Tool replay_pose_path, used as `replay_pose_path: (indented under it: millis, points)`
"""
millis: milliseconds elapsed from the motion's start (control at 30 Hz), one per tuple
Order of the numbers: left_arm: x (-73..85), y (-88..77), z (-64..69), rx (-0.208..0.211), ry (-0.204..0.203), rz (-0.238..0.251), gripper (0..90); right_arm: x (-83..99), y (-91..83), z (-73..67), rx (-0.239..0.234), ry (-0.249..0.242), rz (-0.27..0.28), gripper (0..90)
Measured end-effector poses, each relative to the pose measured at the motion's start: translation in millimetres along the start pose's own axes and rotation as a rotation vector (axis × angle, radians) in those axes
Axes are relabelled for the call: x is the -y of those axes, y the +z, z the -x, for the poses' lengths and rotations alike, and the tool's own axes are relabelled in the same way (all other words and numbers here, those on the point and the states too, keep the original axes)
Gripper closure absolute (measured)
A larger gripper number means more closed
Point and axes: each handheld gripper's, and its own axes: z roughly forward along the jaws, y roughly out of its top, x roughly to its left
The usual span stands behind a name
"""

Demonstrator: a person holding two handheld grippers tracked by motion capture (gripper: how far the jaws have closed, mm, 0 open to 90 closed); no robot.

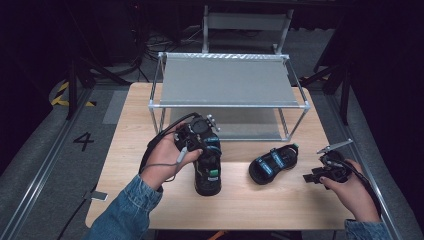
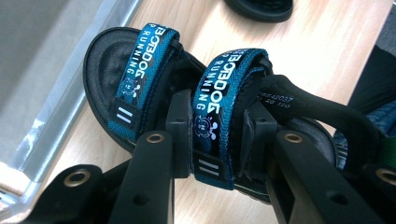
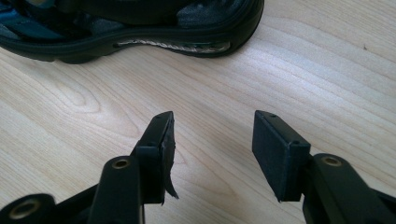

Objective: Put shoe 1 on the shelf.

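Left gripper (image 2: 215,135) clamps the blue strap of a black sandal (image 2: 140,93), near-centre on the wooden table (image 1: 280,200). Right gripper (image 3: 212,140) open, empty, right of second black sandal (image 1: 272,162).

the high view is soft and low in detail; the counter (image 1: 150,115) is lit from above while the room around it falls to near black. the left gripper view is sharp on the sandal's blue straps (image 2: 219,107), its nearest foreground blurred. pale glare washes the wood in the right gripper view.
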Motion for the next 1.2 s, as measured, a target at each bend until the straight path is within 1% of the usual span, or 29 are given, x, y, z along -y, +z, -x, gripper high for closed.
replay_pose_path:
  millis: [67,133,167,200,300,367,433,500,633,767,833,933,967,1000,1067,1200]
  points:
    - [-4.1,-5.5,0.9,-0.003,0.01,0.001,70.1,0.2,0.3,0.8,-0.003,0.001,0.001,49.9]
    - [-7.8,-10.8,2.5,-0.004,0.012,0.002,70.0,0.3,1.0,1.3,-0.005,0.001,0.002,49.9]
    - [-10.8,-16.3,3.9,0.002,0.018,0.005,70.0,0.4,1.6,1.5,-0.011,0.002,-0.001,49.9]
    - [-10.8,-16.3,3.9,0.002,0.018,0.005,70.0,0.4,1.6,1.5,-0.011,0.002,-0.001,49.9]
    - [-17.4,-30.2,7.9,0.019,0.028,0.015,70.1,2.2,1.9,3.8,-0.015,0.003,0.001,50.0]
    - [-17.4,-30.2,7.9,0.019,0.028,0.015,70.1,2.5,1.2,4.2,-0.014,0.012,0.0,50.0]
    - [-23.3,-40.4,11.0,0.025,0.039,0.017,70.1,2.8,0.3,4.5,-0.012,0.014,0.004,50.0]
    - [-26.9,-46.3,12.2,0.023,0.042,0.018,70.1,2.6,-0.5,4.5,-0.014,0.012,0.006,50.0]
    - [-32.4,-55.7,11.9,0.021,0.048,0.029,70.0,2.6,1.4,4.2,-0.019,0.006,0.0,50.2]
    - [-38.8,-65.8,7.8,0.034,0.048,0.059,69.9,4.0,3.2,4.5,-0.023,0.007,-0.007,50.3]
    - [-41.9,-69.5,6.7,0.035,0.046,0.066,70.0,5.1,3.0,4.8,-0.026,0.01,-0.004,50.3]
    - [-48.2,-75.1,5.7,0.026,0.052,0.072,69.9,4.5,2.4,4.8,-0.024,0.009,-0.004,50.3]
    - [-51.0,-77.0,5.0,0.022,0.049,0.076,69.9,3.7,2.4,4.9,-0.021,0.001,-0.006,50.4]
    - [-53.3,-78.7,3.8,0.02,0.055,0.076,69.9,2.6,2.3,4.3,-0.025,0.001,-0.005,50.4]
    - [-57.3,-81.6,2.9,0.013,0.053,0.079,69.9,1.3,1.9,4.7,-0.028,-0.009,-0.002,50.4]
    - [-67.3,-89.0,1.0,-0.006,0.054,0.078,69.9,-0.7,1.5,5.9,-0.033,-0.009,0.003,50.4]
